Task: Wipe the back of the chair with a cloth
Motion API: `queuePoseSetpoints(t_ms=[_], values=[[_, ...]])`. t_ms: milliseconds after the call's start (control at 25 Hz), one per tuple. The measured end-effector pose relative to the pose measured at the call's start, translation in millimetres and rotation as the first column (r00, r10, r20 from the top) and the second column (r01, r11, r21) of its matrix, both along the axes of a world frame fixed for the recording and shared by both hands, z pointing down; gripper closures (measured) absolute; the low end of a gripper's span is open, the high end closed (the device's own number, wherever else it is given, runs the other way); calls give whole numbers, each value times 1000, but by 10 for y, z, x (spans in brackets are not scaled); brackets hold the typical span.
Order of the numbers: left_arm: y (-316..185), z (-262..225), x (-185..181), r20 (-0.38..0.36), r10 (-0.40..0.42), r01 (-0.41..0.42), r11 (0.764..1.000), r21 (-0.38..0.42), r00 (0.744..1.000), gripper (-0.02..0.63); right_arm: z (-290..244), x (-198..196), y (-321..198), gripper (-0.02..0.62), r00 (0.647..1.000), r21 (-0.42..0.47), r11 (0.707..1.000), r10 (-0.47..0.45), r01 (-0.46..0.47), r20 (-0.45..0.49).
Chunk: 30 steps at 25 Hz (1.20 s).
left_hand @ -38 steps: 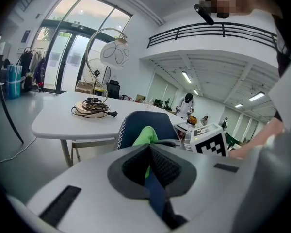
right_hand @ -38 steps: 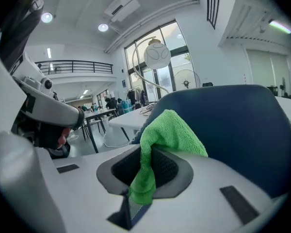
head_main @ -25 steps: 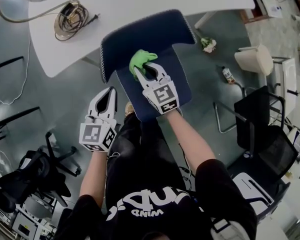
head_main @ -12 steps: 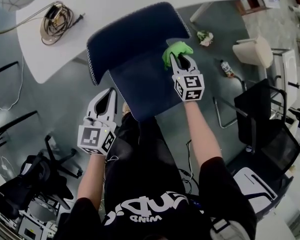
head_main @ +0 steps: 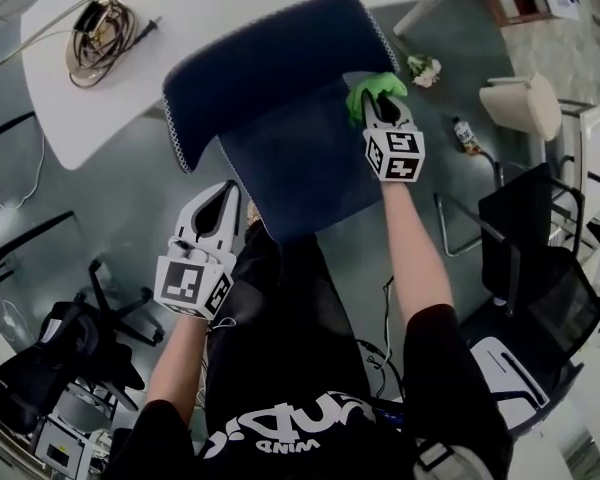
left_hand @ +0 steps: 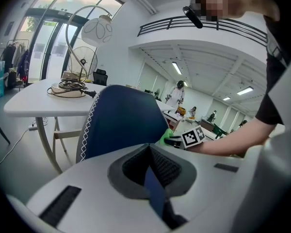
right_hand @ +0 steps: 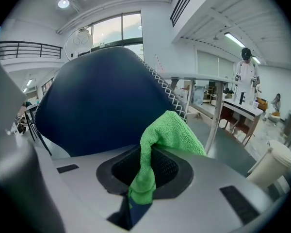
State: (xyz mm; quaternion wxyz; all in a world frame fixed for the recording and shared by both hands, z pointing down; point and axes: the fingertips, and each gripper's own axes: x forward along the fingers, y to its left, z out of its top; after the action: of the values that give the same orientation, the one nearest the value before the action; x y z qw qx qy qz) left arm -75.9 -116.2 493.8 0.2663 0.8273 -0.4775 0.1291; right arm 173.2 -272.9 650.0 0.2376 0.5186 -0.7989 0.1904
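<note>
At the right edge of the chair back point(head_main: 270, 68), in the head view, the green cloth point(head_main: 375, 88) is pressed on by the right tool point(head_main: 380, 110); the left tool point(head_main: 216, 200) is held aside. In the left gripper view, its jaws are pressed together, empty. In the right gripper view, the cloth is pinched. Wiping is judged under way, and a sweep toward the left edge is called for.

Coiled cable point(head_main: 95, 28) on white worktop point(head_main: 230, 8) — upper left. Small bottle point(head_main: 467, 135) on floor near white bin point(head_main: 525, 106); black chair point(head_main: 540, 268) at right.
</note>
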Motion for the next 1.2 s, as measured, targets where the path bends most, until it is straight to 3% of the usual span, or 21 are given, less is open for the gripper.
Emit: queuePoseSetpoints(t_ms=[320, 600, 1200], values=[[4, 166, -95, 19, -9, 10, 1000, -26, 1000, 607, 127, -344, -141, 543, 997, 4, 998, -70, 70, 21], [49, 277, -119, 1, -37, 37, 998, -44, 999, 607, 86, -970, -49, 543, 982, 32, 984, -177, 176, 69], [358, 483, -379, -11, -102, 101, 993, -59, 995, 607, -60, -2317, 621, 543, 904, 74, 919, -395, 388, 166]])
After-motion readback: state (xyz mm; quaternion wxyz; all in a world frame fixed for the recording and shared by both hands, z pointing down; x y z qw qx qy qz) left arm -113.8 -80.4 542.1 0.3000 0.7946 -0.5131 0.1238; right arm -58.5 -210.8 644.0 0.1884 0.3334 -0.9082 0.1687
